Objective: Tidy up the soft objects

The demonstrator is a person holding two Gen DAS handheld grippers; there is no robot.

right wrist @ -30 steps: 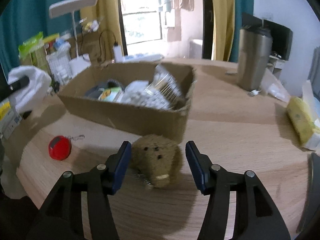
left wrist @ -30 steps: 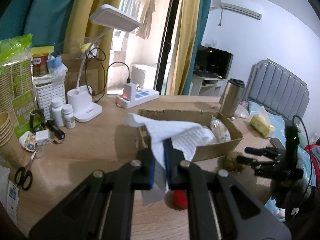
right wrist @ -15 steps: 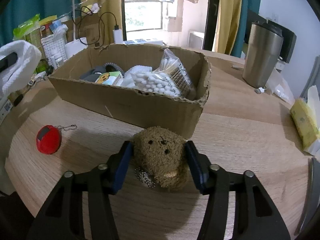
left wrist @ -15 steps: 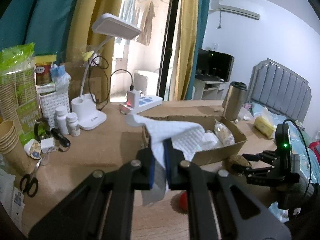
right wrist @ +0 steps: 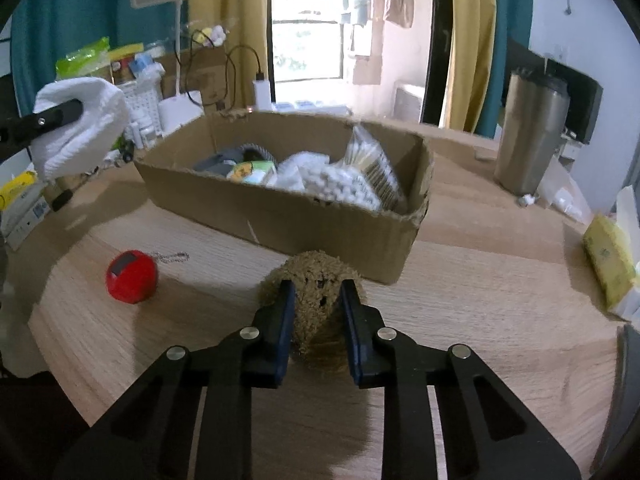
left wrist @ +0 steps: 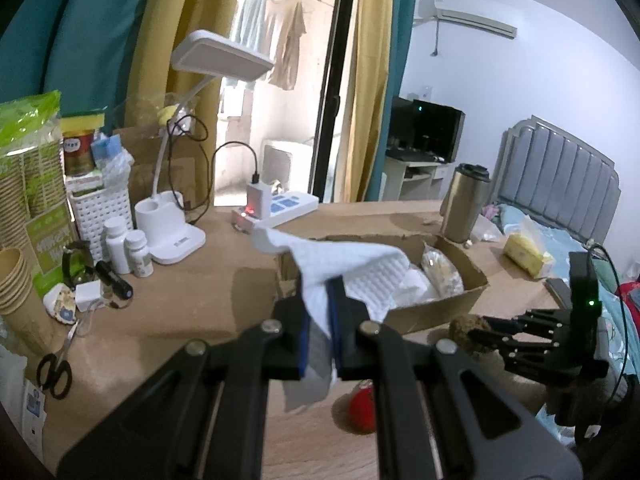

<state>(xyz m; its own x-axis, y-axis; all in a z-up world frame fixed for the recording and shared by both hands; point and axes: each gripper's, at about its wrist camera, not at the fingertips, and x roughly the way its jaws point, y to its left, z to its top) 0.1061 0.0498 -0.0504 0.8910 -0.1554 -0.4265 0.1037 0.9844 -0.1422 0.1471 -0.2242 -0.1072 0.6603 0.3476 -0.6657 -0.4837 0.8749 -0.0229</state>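
Observation:
My left gripper (left wrist: 320,300) is shut on a white cloth (left wrist: 352,264) and holds it above the table, left of the cardboard box (left wrist: 440,308). The cloth also shows at the left of the right wrist view (right wrist: 80,124). My right gripper (right wrist: 318,292) is shut on a brown plush toy (right wrist: 316,280), squeezing it just in front of the box (right wrist: 280,216). The box holds a cotton-swab bag (right wrist: 360,176) and other items. A red plush ball (right wrist: 131,277) with a keychain lies on the table to the left of the toy.
A steel tumbler (right wrist: 532,132) stands at the right back. A yellow tissue pack (right wrist: 608,260) lies at the right edge. A desk lamp (left wrist: 176,216), bottles (left wrist: 128,244), power strip (left wrist: 280,208), scissors (left wrist: 56,368) and paper cups (left wrist: 16,280) crowd the left side.
My right gripper closed its fingers onto the brown plush toy and lifted it slightly. My left gripper has risen a little with the white cloth.

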